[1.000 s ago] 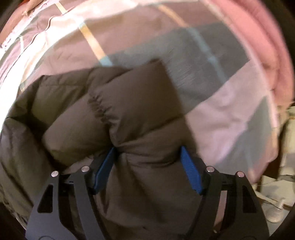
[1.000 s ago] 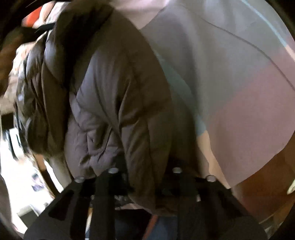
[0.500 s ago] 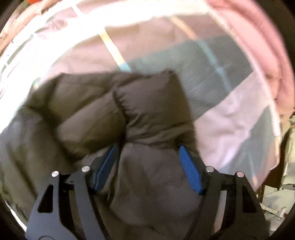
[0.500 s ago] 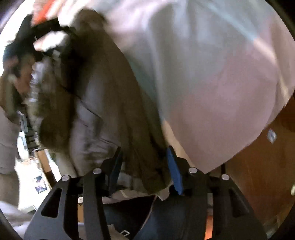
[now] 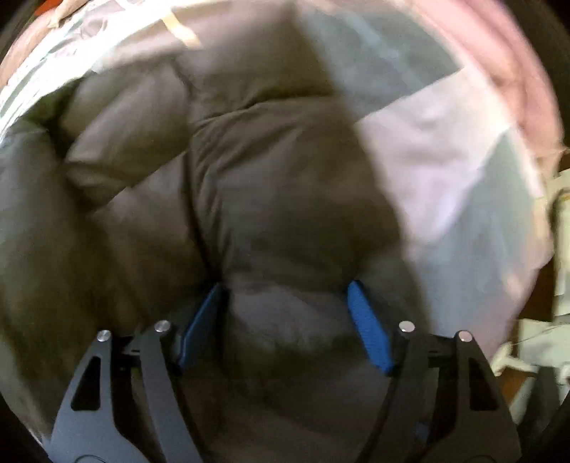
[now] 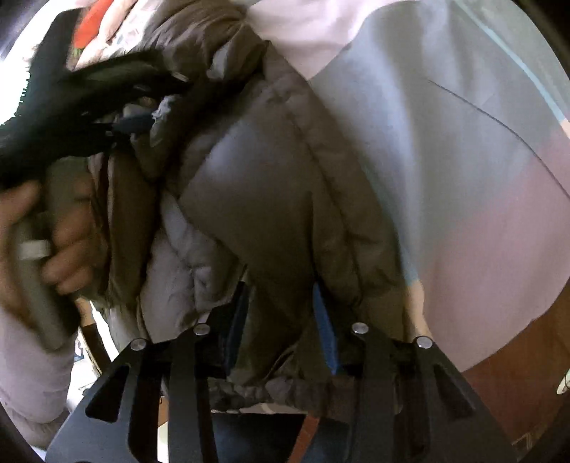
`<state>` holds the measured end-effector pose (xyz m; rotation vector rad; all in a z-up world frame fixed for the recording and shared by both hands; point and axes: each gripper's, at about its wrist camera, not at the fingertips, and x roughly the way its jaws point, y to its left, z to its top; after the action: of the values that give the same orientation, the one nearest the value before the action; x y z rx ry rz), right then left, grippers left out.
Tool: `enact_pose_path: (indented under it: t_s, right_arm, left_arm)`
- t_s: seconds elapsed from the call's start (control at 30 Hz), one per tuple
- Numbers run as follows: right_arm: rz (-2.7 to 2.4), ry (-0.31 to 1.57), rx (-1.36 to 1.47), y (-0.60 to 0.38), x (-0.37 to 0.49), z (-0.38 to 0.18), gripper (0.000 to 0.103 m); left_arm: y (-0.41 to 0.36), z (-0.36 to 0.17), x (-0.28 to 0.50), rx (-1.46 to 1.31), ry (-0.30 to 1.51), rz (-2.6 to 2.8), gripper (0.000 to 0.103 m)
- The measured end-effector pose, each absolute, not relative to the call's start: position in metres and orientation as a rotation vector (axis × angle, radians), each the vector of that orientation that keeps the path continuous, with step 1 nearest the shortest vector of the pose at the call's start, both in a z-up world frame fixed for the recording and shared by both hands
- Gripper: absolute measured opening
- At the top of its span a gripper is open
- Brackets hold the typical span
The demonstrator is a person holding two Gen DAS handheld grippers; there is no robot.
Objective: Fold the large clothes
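Observation:
A brown puffer jacket [image 5: 270, 185] lies bunched on a bed with a pink, grey and lilac checked cover [image 5: 445, 149]. My left gripper [image 5: 285, 306] is shut on a thick quilted fold of it, blue pads on both sides. In the right wrist view the jacket [image 6: 270, 199] hangs over the bed edge, its grey lining showing. My right gripper [image 6: 281, 313] is shut on its hem. The other gripper, black, and the hand holding it [image 6: 53, 228] show at the left, gripping the same jacket.
A pink blanket [image 5: 516, 71] is heaped along the bed's far right. Pale clutter [image 5: 555, 320] lies on the floor past the bed's right edge. A brown wooden floor [image 6: 498, 377] shows below the bed cover [image 6: 463, 142]. A red object [image 6: 92, 25] sits far left.
The left gripper has pushed forward with its fold, so the jacket fills more of the view. The right gripper has swung and the jacket now drapes wider, lining exposed.

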<state>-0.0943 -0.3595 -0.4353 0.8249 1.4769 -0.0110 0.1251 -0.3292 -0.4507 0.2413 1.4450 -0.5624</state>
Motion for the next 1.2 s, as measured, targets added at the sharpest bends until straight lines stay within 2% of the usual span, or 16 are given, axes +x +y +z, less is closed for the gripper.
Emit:
enact_pose_path:
  t_s: [0.1, 0.17, 0.33, 0.47, 0.63, 0.77, 0.87, 0.9, 0.93, 1.0, 1.07, 1.1, 1.2]
  right_arm:
    - [0.006, 1.457, 0.827, -0.360, -0.097, -0.420, 0.044]
    - [0.018, 1.452, 0.792, -0.356, -0.091, -0.408, 0.044]
    - [0.171, 1.388, 0.619, -0.312, -0.039, -0.368, 0.044]
    - [0.362, 1.343, 0.595, -0.248, 0.010, -0.351, 0.044]
    - [0.437, 1.456, 0.397, -0.156, 0.047, -0.389, 0.044]
    - [0.333, 1.472, 0.370, -0.147, 0.067, -0.422, 0.042]
    - [0.369, 1.497, 0.402, -0.159, 0.064, -0.410, 0.044]
    - [0.381, 1.489, 0.394, -0.164, 0.059, -0.403, 0.050]
    - [0.384, 1.478, 0.368, -0.177, 0.046, -0.389, 0.064]
    - [0.333, 1.456, 0.321, -0.210, 0.020, -0.367, 0.076]
    - [0.231, 1.461, 0.292, -0.242, 0.000, -0.356, 0.080]
    - [0.132, 1.480, 0.292, -0.269, -0.015, -0.356, 0.086]
    - [-0.087, 1.569, 0.353, -0.328, -0.048, -0.375, 0.087]
  left_arm:
    - [-0.281, -0.394, 0.101, 0.087, 1.345, -0.626, 0.082]
    - [-0.232, -0.374, 0.084, 0.048, 1.334, -0.569, 0.082]
    - [-0.098, -0.359, 0.071, -0.030, 1.366, -0.305, 0.082]
    - [-0.020, -0.375, 0.064, -0.158, 1.431, -0.148, 0.082]
    - [-0.001, -0.412, 0.066, -0.234, 1.448, -0.116, 0.083]
    - [0.001, -0.450, 0.087, -0.273, 1.470, -0.079, 0.085]
    - [0.010, -0.434, 0.081, -0.269, 1.453, -0.111, 0.084]
    - [0.019, -0.418, 0.069, -0.237, 1.426, -0.125, 0.085]
    - [0.026, -0.409, 0.059, -0.214, 1.416, -0.128, 0.085]
    - [0.050, -0.397, 0.034, -0.150, 1.416, -0.083, 0.090]
    - [0.086, -0.398, 0.004, -0.094, 1.465, 0.012, 0.090]
    - [0.102, -0.401, -0.007, -0.100, 1.493, 0.043, 0.090]
    - [0.157, -0.423, -0.044, -0.226, 1.602, 0.145, 0.090]
